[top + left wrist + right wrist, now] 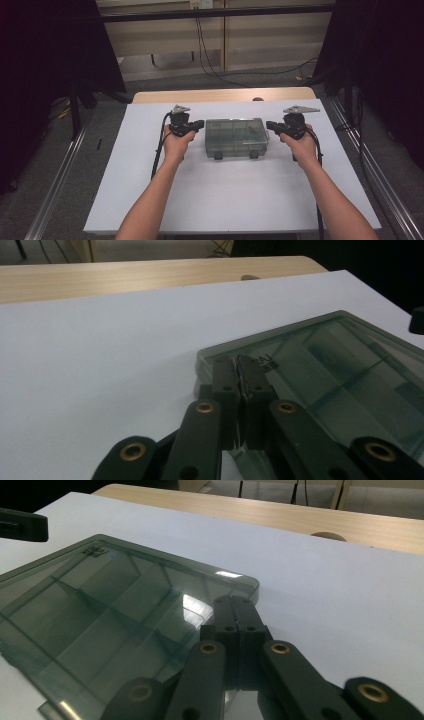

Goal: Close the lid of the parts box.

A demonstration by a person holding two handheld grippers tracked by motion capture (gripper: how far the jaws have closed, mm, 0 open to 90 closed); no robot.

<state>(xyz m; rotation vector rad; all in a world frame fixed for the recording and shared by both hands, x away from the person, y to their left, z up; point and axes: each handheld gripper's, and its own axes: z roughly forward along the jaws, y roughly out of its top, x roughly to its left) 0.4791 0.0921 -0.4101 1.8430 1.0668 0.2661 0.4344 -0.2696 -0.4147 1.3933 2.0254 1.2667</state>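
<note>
I've got the left claw and right claw both fully closed, holding nothing, flanking the tinted compartment box mid-table, tips at its left and right ends.

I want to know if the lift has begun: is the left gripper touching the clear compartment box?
Cannot tell. In the left gripper view the shut left gripper overlaps the box corner, with no contact or gap visible.

left gripper: jaws closed together, pointing to 3 o'clock | right gripper: jaws closed together, pointing to 9 o'clock | forearms enter from 6 o'clock, hands level with each other
</note>
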